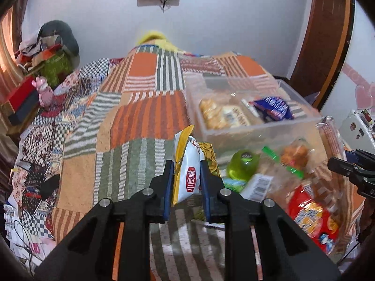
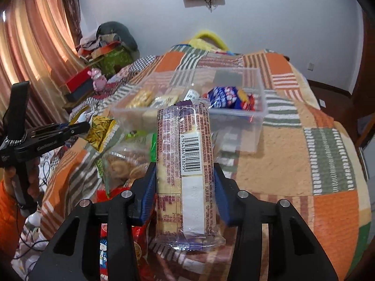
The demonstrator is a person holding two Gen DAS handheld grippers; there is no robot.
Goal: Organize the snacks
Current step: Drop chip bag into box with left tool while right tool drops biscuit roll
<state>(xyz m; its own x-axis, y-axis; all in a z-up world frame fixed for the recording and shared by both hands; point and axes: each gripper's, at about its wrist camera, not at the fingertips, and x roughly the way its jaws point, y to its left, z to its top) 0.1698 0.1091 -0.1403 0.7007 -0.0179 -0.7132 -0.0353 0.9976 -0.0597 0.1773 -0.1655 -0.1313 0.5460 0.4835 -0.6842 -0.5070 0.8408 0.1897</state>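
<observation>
My left gripper (image 1: 186, 175) is shut on a small white and yellow snack packet (image 1: 187, 171), lifted above the patchwork bedspread (image 1: 131, 126). My right gripper (image 2: 185, 185) is shut on a long clear-wrapped biscuit pack (image 2: 184, 164) with a barcode facing up. A clear plastic box (image 1: 311, 119) lies beyond, holding a blue packet (image 1: 273, 107) and a pale biscuit pack (image 1: 220, 114). The same clear plastic box (image 2: 263, 107) shows ahead in the right wrist view, with the left gripper (image 2: 79, 126) at the left edge.
Loose snacks lie near the box: a green jelly cup (image 1: 243, 164), a red bag (image 1: 311, 215), a bag of round cookies (image 2: 126, 164) and a gold packet (image 2: 103, 131). Clutter and a pink toy (image 1: 44, 93) stand at the far left. A sleeve in orange (image 2: 9, 210) shows lower left.
</observation>
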